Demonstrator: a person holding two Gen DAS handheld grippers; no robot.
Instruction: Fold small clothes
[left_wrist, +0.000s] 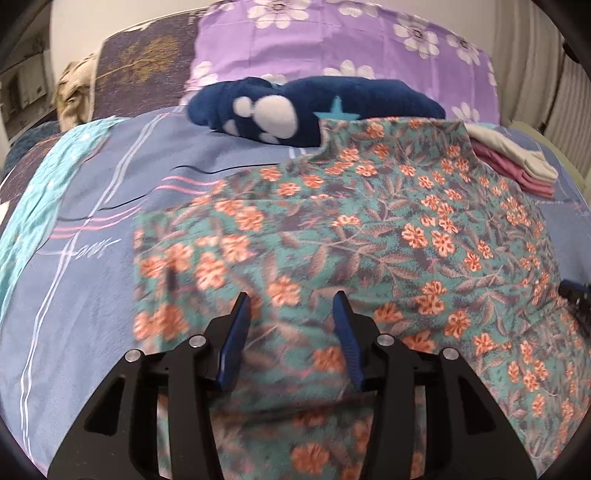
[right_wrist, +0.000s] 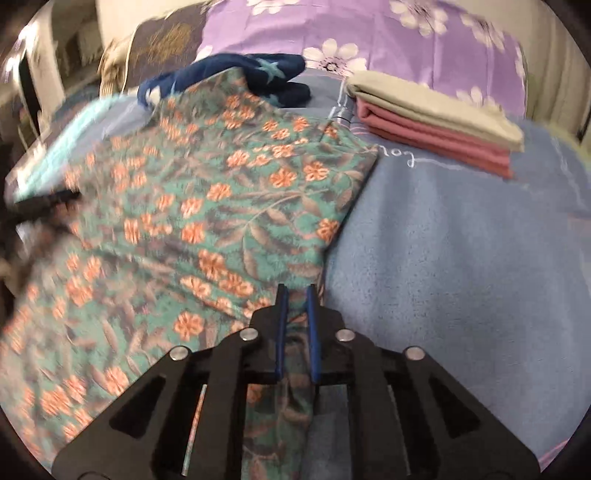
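The right gripper (right_wrist: 295, 291) is nearest, its blue fingers (right_wrist: 281, 325) pinched close on a bunched edge of the floral garment (right_wrist: 207, 206), which runs back between the jaws. The left gripper (left_wrist: 291, 299) hangs just over the same cloth with its jaws spread apart and nothing between them; the fabric below it is blurred.

No boxes or baskets show in either view. Everything lies on a bed whose blue-grey cover (right_wrist: 461, 251) carries thin white and pink stripes and some cursive lettering.

The garment is teal, printed with orange blossoms and grey-brown leaves. It is spread over the middle of the bed, one layer doubled over another, its far corner touching a navy fleece item (left_wrist: 295, 107) with a white paw print and pale blue stars. To the right of that sits a folded stack (right_wrist: 436, 122), beige on top of pink. Behind, a purple pillow (left_wrist: 332, 37) with white flowers leans against a pale wall (left_wrist: 110, 14).
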